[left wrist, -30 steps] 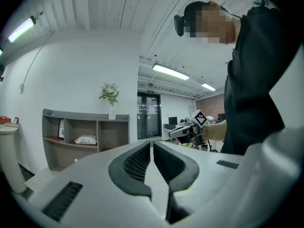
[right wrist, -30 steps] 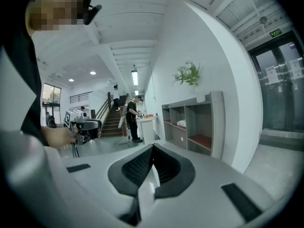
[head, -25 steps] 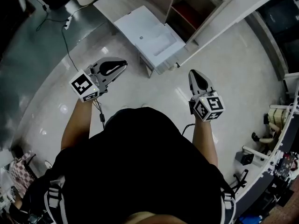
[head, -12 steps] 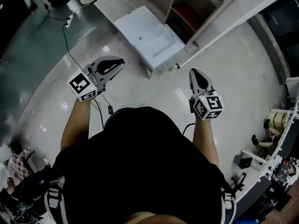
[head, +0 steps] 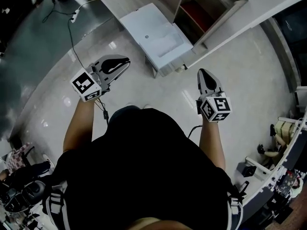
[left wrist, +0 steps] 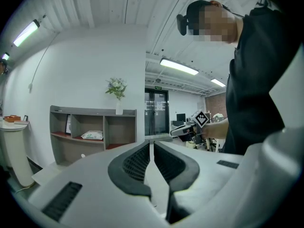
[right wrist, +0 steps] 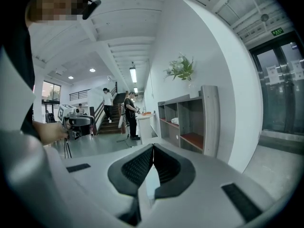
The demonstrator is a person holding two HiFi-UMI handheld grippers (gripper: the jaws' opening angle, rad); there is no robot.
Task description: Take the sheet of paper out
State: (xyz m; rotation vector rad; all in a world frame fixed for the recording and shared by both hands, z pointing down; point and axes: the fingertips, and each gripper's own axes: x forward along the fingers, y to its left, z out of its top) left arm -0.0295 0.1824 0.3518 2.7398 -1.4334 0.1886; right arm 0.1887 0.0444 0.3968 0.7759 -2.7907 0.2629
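Observation:
In the head view I hold both grippers level in front of my body, over the pale floor. My left gripper [head: 121,63] is shut with nothing in it, and so is my right gripper [head: 203,74]. A white boxy unit [head: 152,31] stands on the floor ahead of them, against a grey shelf unit [head: 206,8]. No loose sheet of paper shows plainly. In the left gripper view the jaws [left wrist: 152,145] meet, and the shelf unit [left wrist: 92,127] holds a white packet [left wrist: 93,135]. The right gripper's jaws [right wrist: 153,149] also meet in its own view.
A long white wall base [head: 249,13] runs from the shelf unit to the right. A black cable [head: 72,42] trails over the floor at the left. Chairs and gear [head: 283,128] crowd the right edge. Other people [right wrist: 129,115] stand by a counter near stairs.
I have stepped a little across the floor and both grippers came along with me. Their jaws stay closed.

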